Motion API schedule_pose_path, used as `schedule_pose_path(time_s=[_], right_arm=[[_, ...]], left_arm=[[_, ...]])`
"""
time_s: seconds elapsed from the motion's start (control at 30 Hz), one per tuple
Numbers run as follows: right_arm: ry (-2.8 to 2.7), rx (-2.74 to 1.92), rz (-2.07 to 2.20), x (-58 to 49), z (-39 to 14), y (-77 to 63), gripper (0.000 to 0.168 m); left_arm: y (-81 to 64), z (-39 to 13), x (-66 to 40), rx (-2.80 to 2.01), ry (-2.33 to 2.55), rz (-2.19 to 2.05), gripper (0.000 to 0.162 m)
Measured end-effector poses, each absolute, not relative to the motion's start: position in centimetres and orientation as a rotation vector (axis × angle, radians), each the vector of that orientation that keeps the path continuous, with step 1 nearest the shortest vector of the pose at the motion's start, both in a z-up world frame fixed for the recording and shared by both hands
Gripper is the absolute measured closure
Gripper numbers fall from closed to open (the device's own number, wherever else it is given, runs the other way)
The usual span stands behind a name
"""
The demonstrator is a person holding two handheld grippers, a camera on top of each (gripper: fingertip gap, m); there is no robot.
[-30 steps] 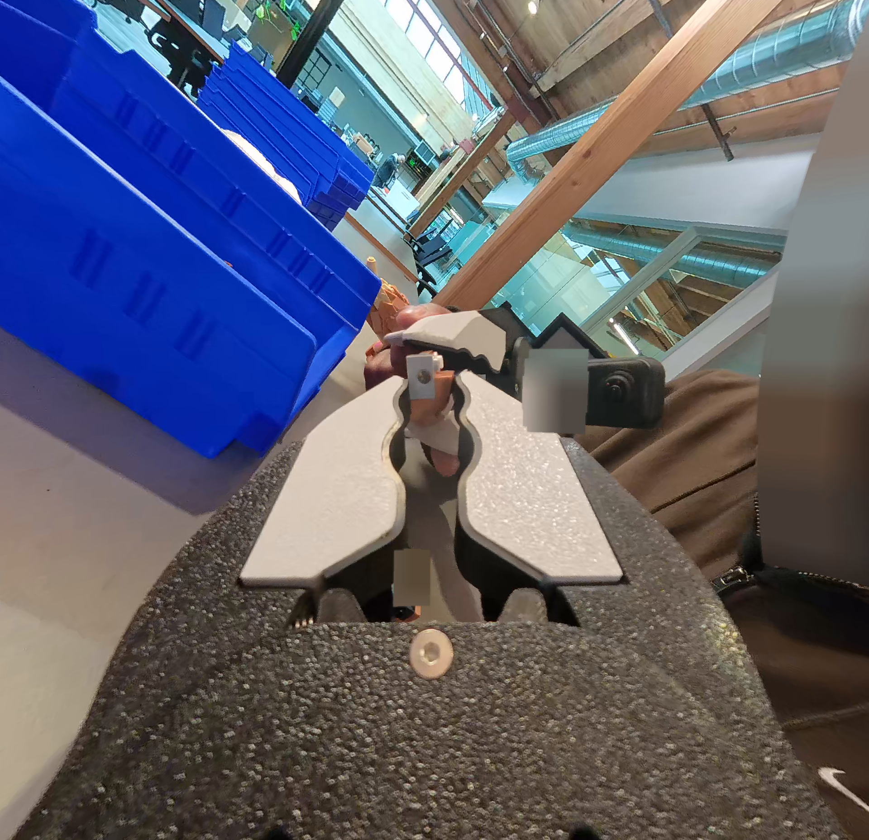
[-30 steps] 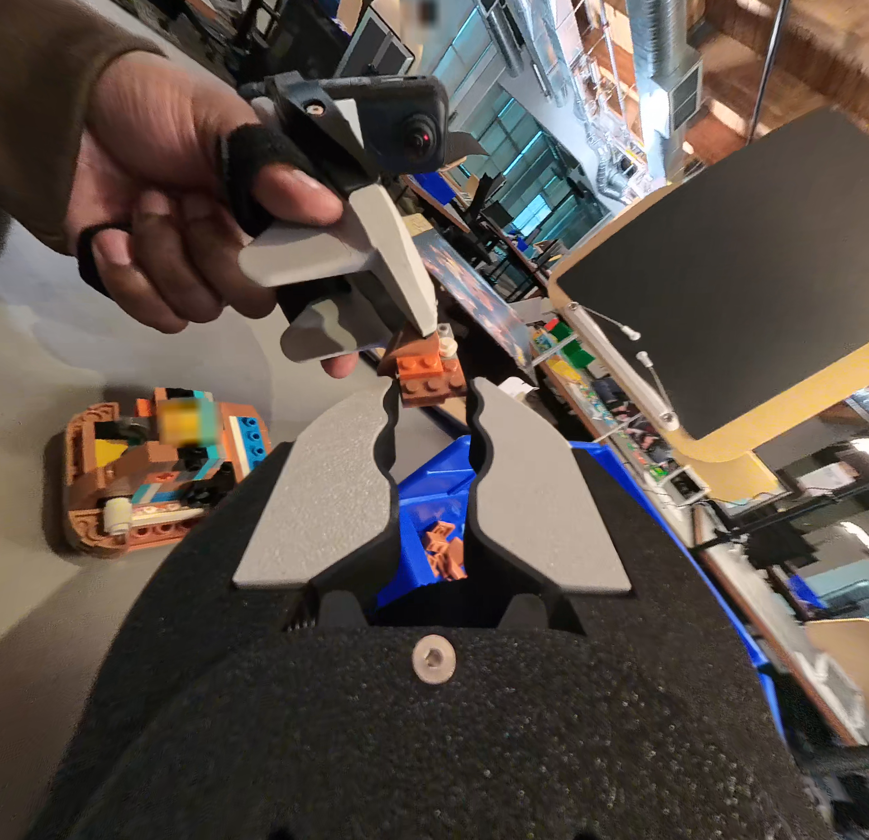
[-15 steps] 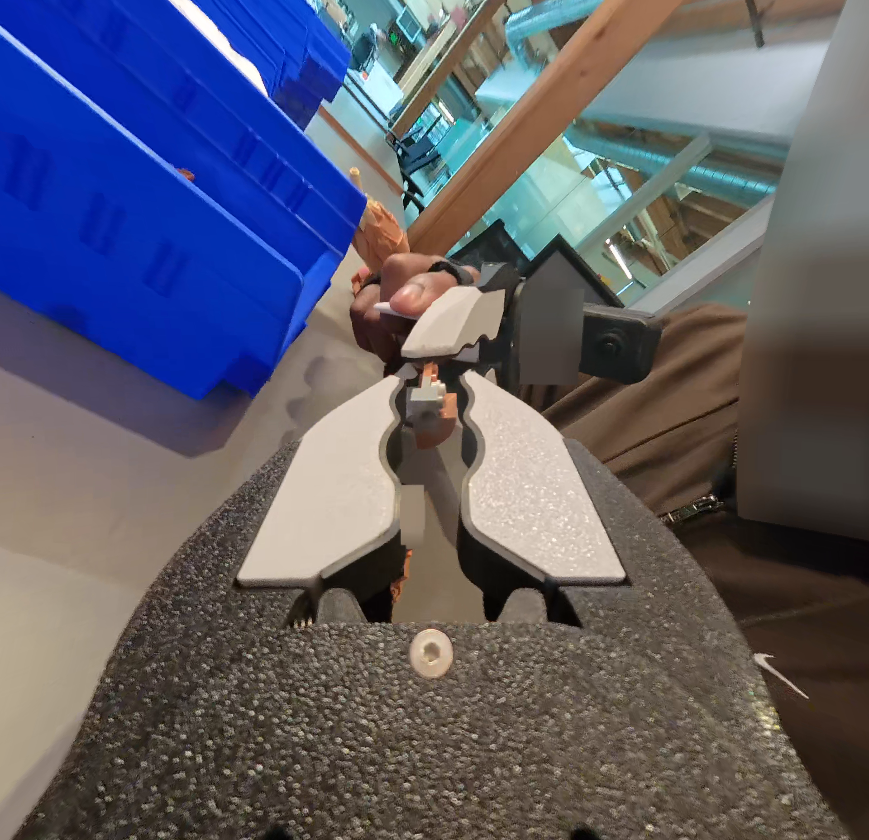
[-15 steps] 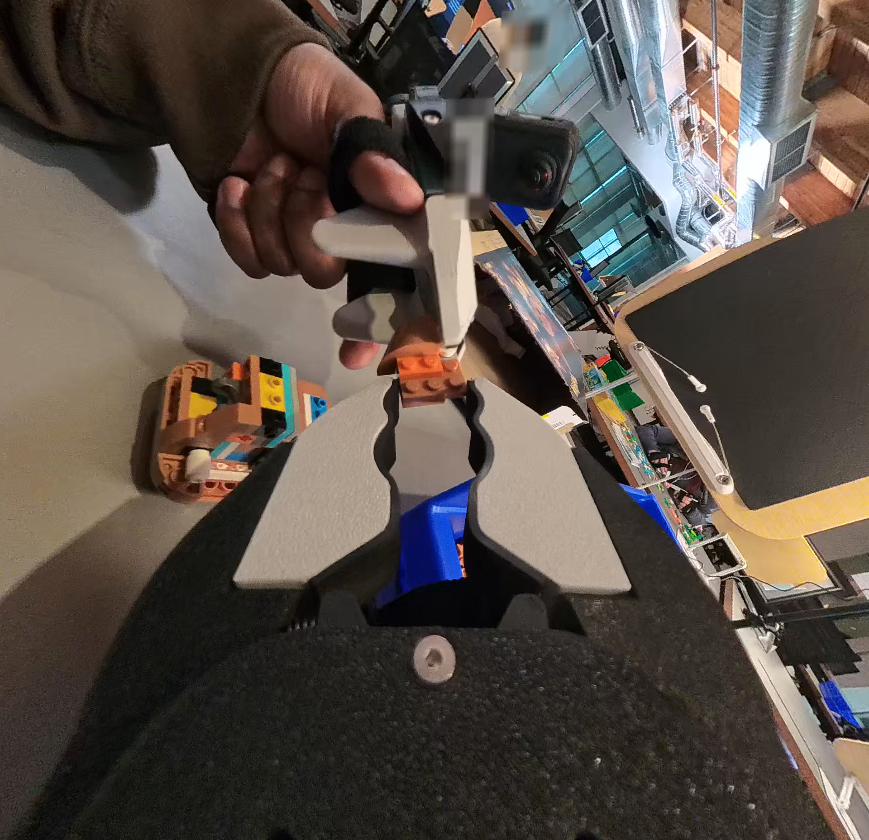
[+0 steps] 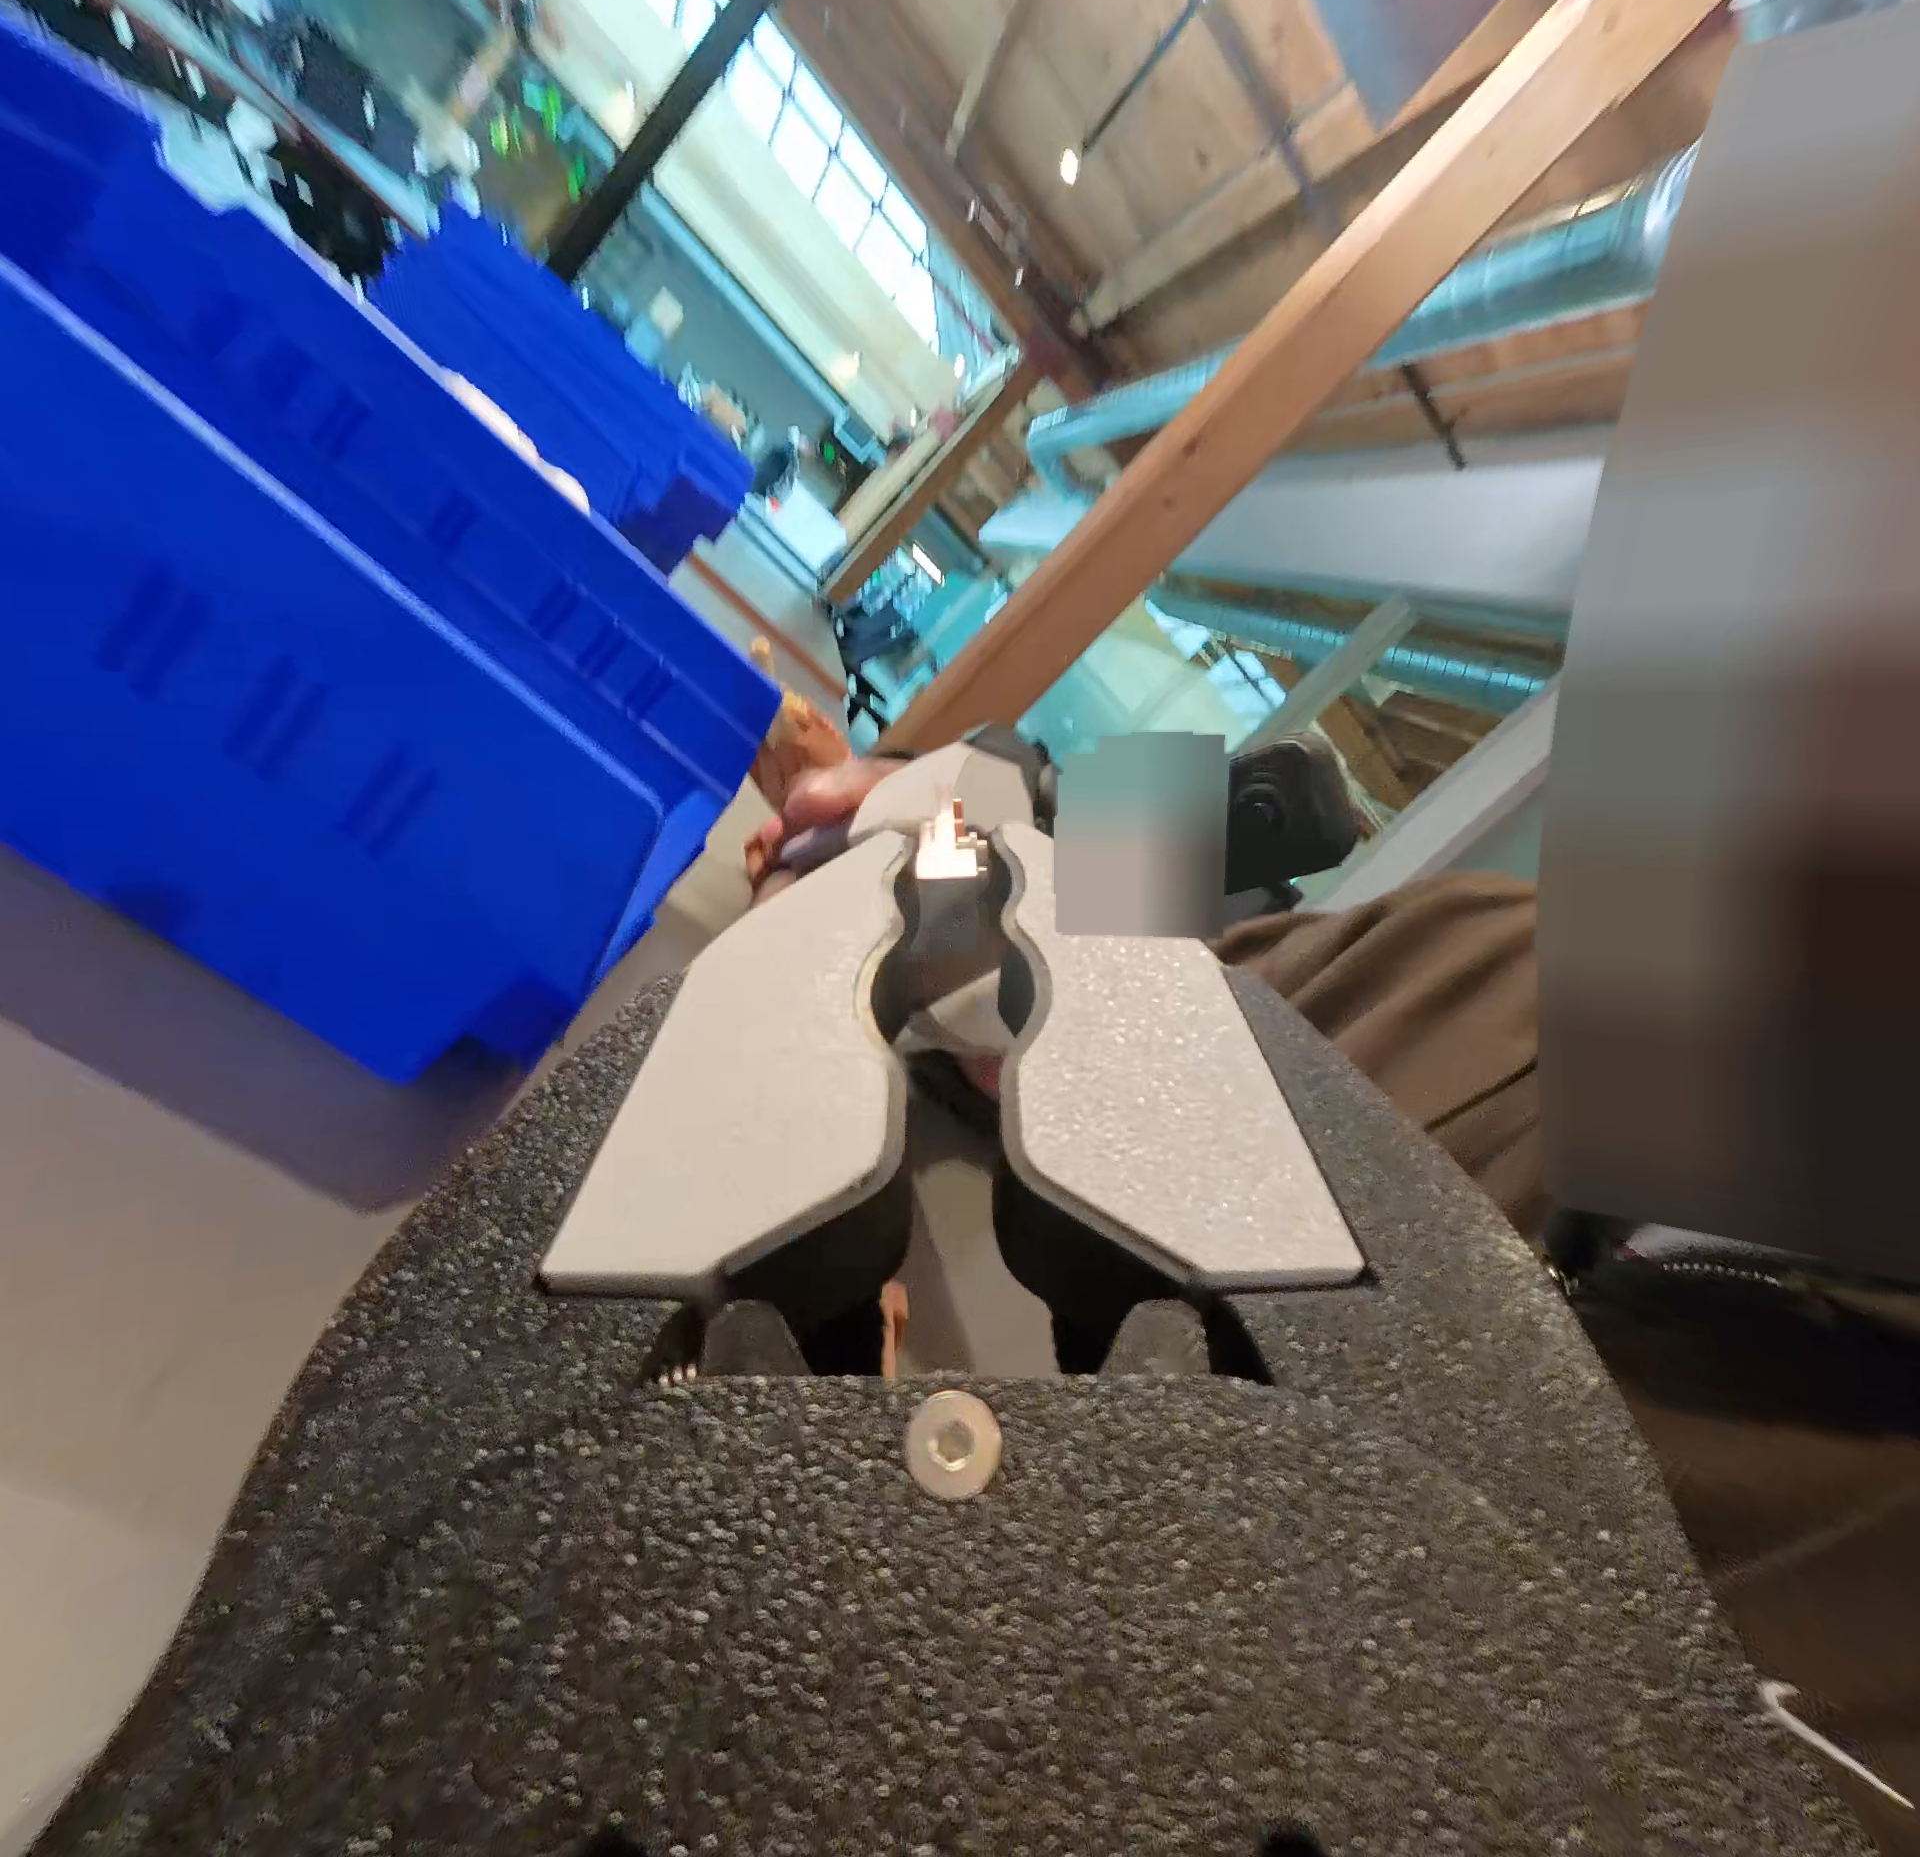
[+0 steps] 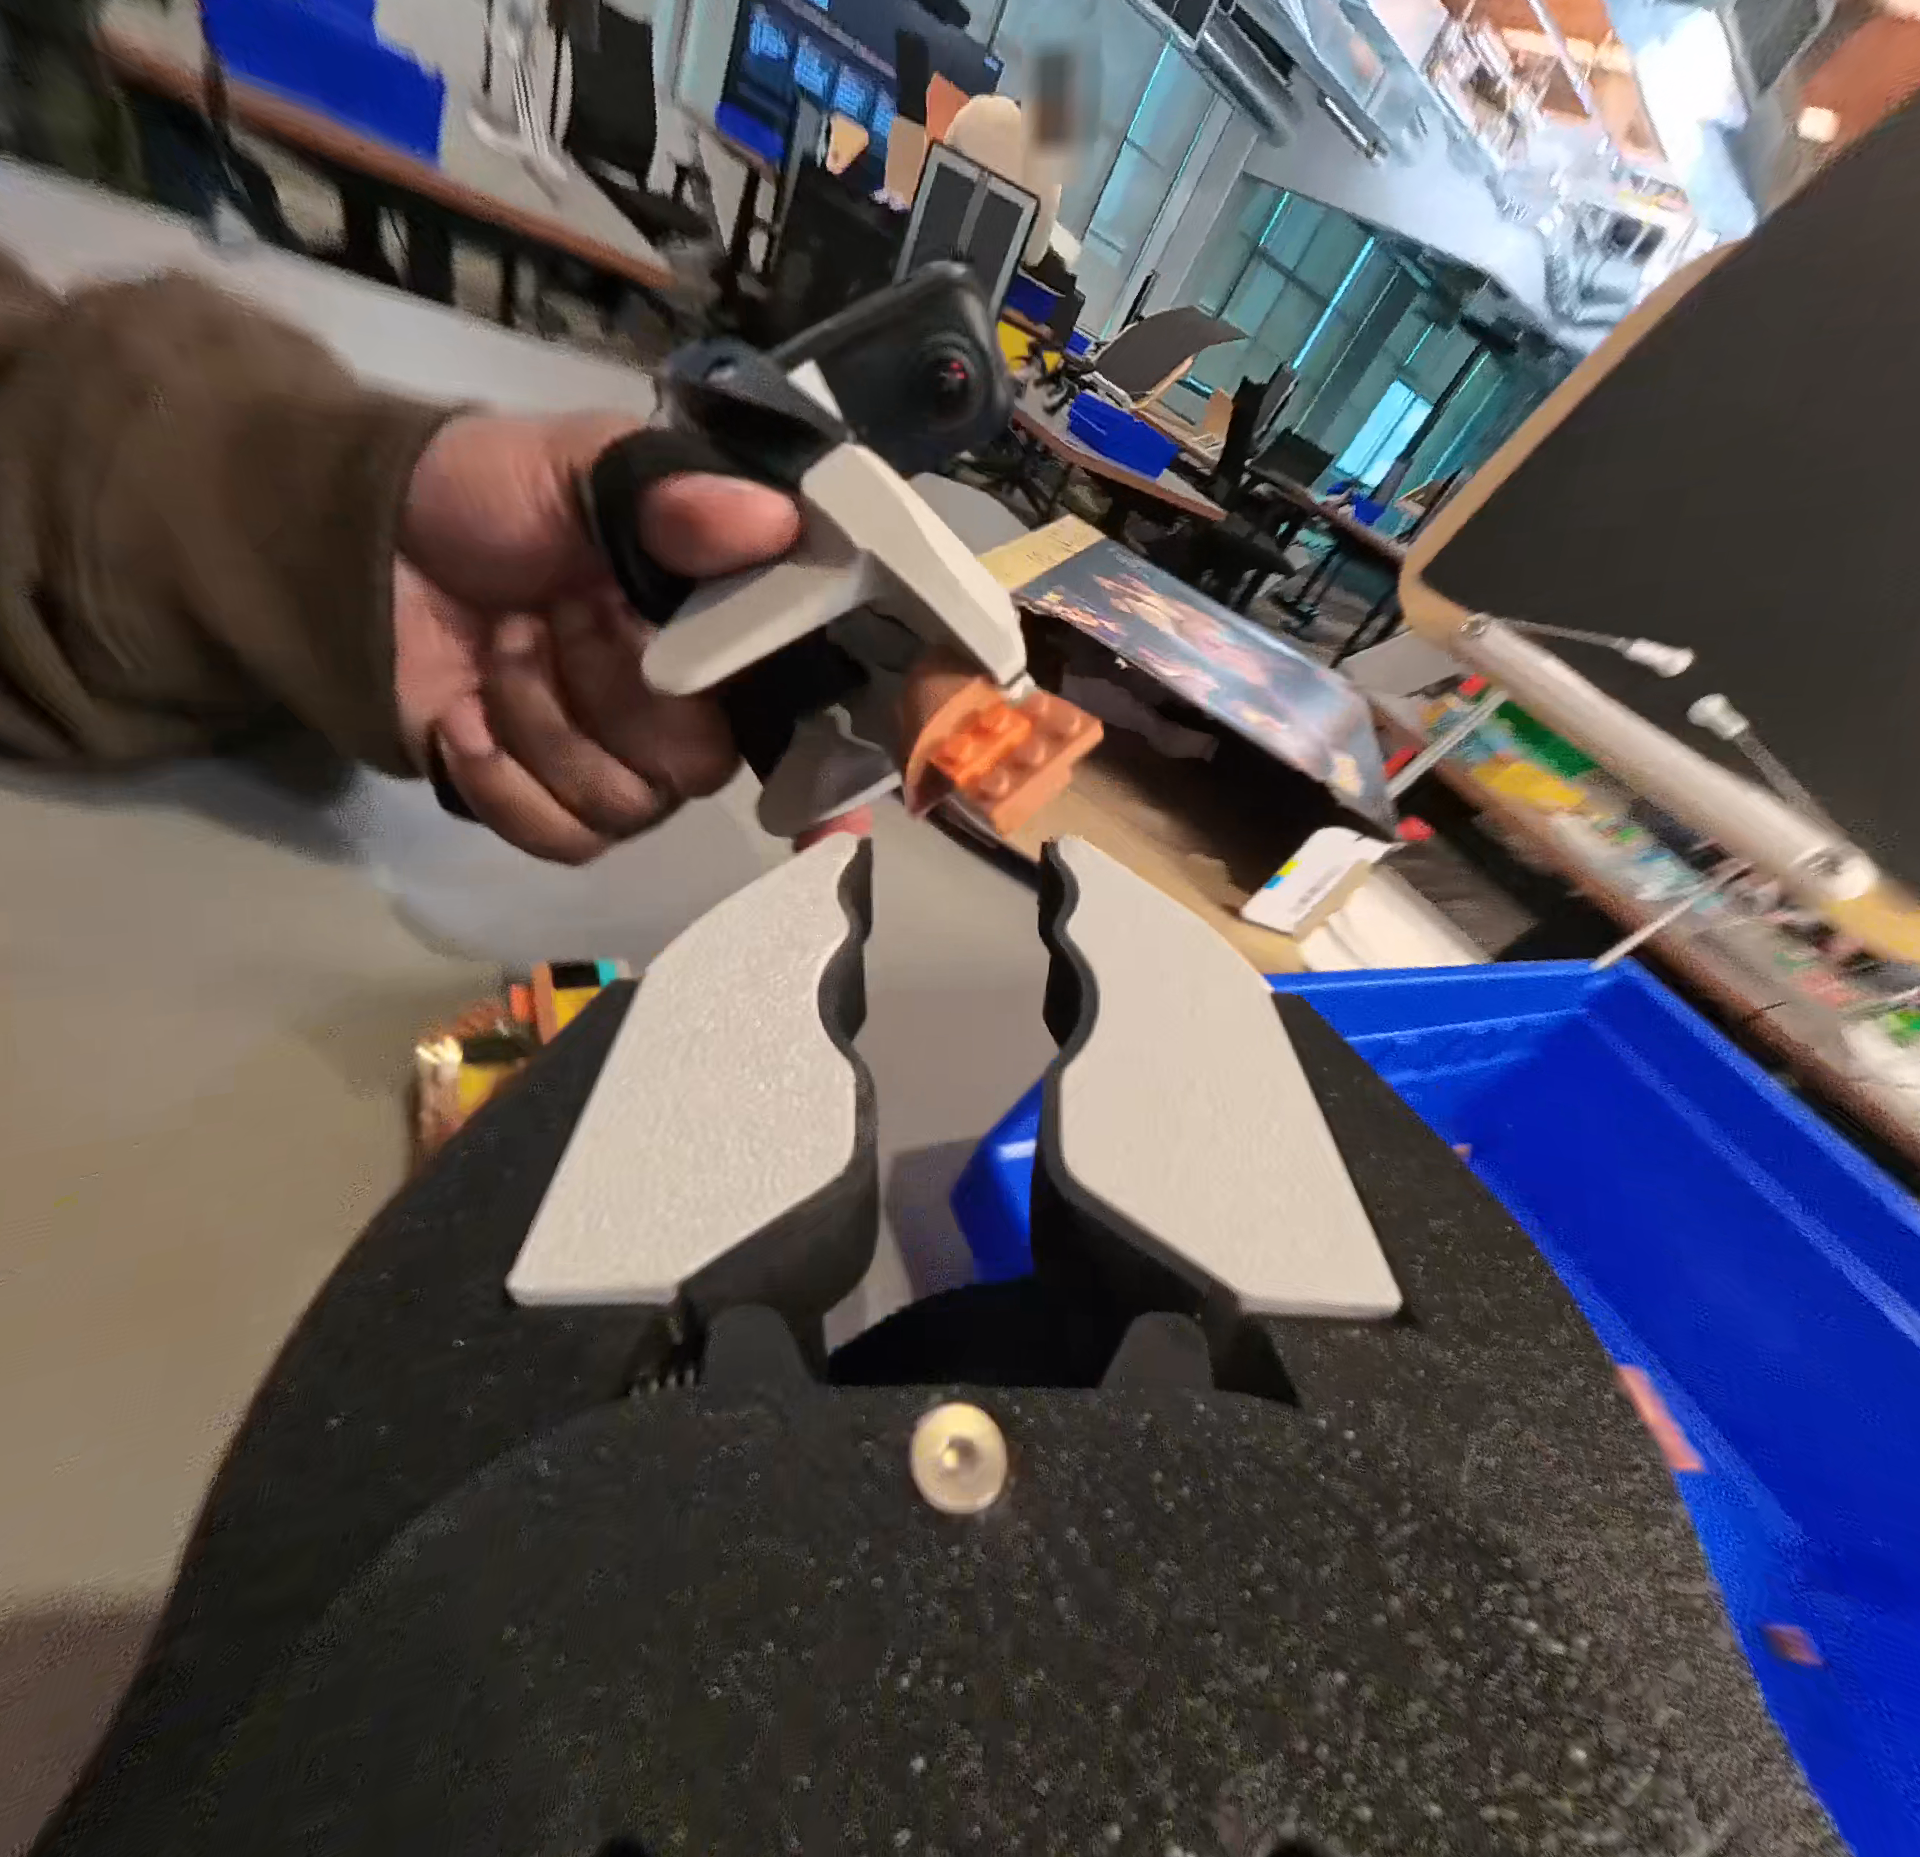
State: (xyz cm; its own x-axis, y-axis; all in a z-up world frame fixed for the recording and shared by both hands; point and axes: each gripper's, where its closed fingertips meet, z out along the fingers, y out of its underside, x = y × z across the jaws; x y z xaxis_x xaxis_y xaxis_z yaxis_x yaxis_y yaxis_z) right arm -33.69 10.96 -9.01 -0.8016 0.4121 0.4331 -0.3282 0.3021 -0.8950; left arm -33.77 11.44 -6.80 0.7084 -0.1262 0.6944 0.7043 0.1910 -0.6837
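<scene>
The left hand-held gripper [image 5: 951, 857] is pinching a small assembly of orange and brown plastic studded bricks [image 6: 1003, 758] at its fingertips; in the left wrist view only a small pale piece [image 5: 943, 851] of it is showing between the tips. A hand [image 6: 540, 644] in a brown sleeve is gripping this tool above the grey tabletop [image 6: 187, 976]. The right hand-held gripper [image 6: 956, 857] is spread apart and holding nothing, its tips lying just below the brick assembly without touching it. A blue plastic bin [image 6: 1621, 1111] is standing to the right of it. A multicoloured brick model [image 6: 499, 1038] is lying on the tabletop at the left, partly hidden. More blue plastic bins [image 5: 312, 685] are standing left of the left hand-held gripper.
</scene>
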Motion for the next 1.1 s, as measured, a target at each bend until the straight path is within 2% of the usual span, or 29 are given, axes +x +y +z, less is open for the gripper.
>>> schedule_pose_path(time_s=[0.2, 0.37, 0.83, 1.1], right_arm=[[-2.018, -0.424, 1.995, -32.7, -7.2, 10.1, 0.139], [-1.983, -0.654, 2.258, -32.6, -6.2, 10.2, 0.152], [-2.049, -0.795, 2.381, -32.8, -7.1, 9.9, 0.155], [-2.135, -1.01, 2.478, -33.2, -8.5, 9.8, 0.158]], left_arm=[[11.3, -4.2, -33.3, -1.13, -0.455, -0.467, 0.15], [11.6, -4.2, -33.3, -1.09, -0.442, -0.414, 0.15], [12.1, -4.8, -33.2, -1.173, -0.405, -0.259, 0.149], [12.1, -6.1, -34.5, -1.393, -0.372, 0.205, 0.149]])
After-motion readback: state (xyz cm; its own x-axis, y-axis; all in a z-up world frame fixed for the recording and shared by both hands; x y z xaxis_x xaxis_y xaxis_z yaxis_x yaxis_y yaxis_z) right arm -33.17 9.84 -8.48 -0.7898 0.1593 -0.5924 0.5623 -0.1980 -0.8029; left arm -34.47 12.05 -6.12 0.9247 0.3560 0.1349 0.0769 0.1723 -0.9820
